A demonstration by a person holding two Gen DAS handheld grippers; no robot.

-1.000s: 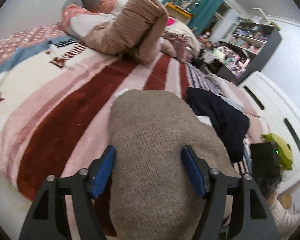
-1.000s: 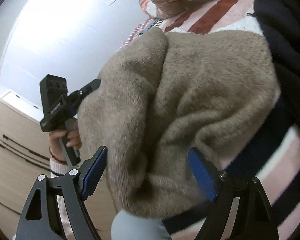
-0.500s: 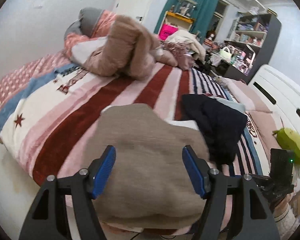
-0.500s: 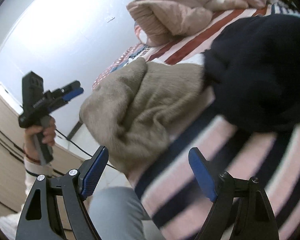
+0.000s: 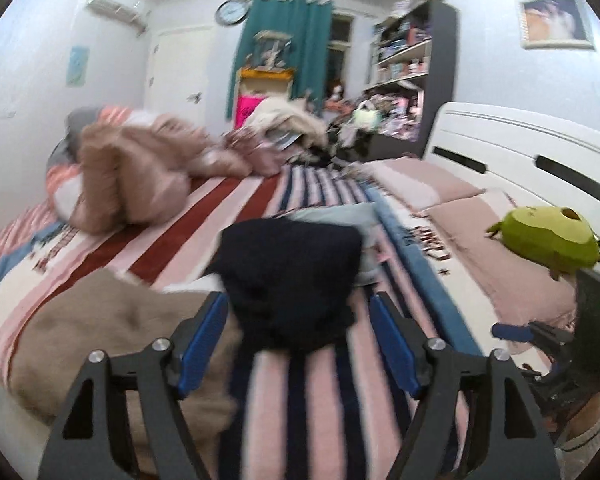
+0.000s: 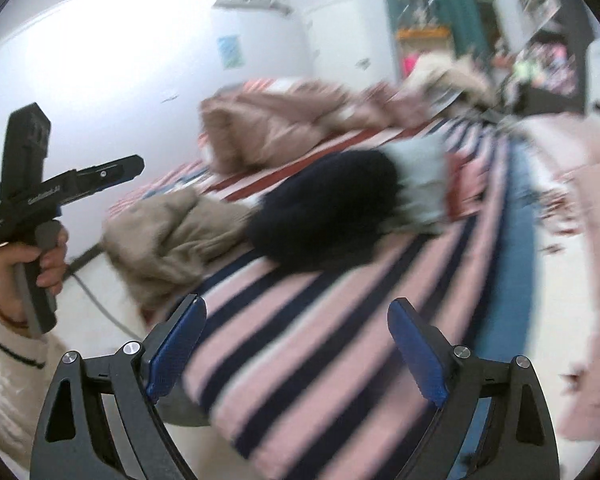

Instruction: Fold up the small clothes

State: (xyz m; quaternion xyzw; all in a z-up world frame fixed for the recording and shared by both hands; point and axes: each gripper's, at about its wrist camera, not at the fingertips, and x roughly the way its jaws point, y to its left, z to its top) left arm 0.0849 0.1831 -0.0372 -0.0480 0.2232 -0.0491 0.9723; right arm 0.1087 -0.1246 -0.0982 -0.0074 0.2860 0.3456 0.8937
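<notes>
On the striped pink, red and navy bedspread [image 5: 284, 408], the fuzzy beige knit garment [image 5: 112, 332] lies bunched at the near edge, at about eight o'clock in the left wrist view, touching a dark navy garment [image 5: 292, 284] heaped just beyond it on a pale blue folded piece [image 6: 420, 184]. Judging by that, the beige piece looks folded and set down, while a rumpled tan-pink pile [image 5: 136, 172] at ten o'clock seems left to do. The left gripper [image 5: 296, 344] and the right gripper [image 6: 296, 348] both have their jaws spreading apart, with nothing grasped. Only the right wrist view shows the person's hand [image 6: 32, 256] gripping the left tool's handle; only the left view shows the green plush toy [image 5: 548, 240] at three o'clock.
</notes>
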